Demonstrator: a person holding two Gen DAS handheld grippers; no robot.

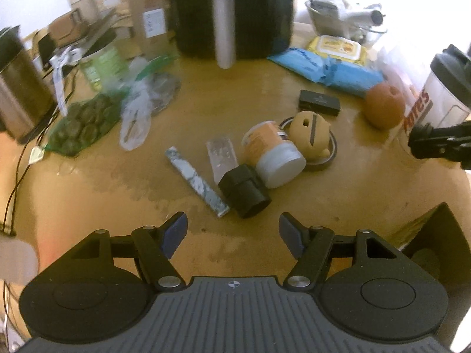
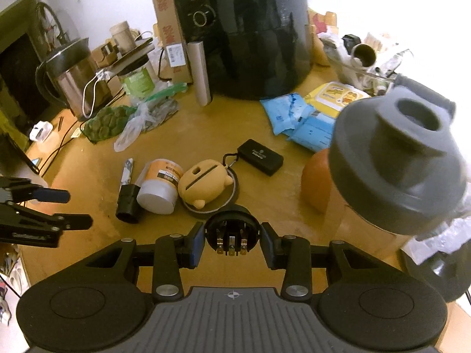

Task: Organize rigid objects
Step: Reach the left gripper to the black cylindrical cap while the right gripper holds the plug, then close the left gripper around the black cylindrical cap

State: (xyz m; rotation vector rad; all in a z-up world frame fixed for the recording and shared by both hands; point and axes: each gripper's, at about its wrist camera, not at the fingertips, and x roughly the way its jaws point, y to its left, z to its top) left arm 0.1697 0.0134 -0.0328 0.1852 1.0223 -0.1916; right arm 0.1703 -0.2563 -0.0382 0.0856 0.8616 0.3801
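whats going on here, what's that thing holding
A person is sorting small items on a cluttered wooden table with a handheld gripper in each hand. The right gripper is shut on a round black plug adapter, metal prongs facing the camera. The left gripper is open and empty, above the table near a black cylinder. Beside it lie an orange-labelled jar on its side, a tan bear-shaped case and a flat black case.

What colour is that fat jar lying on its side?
Orange jar with a white lid; the right wrist view shows it best.
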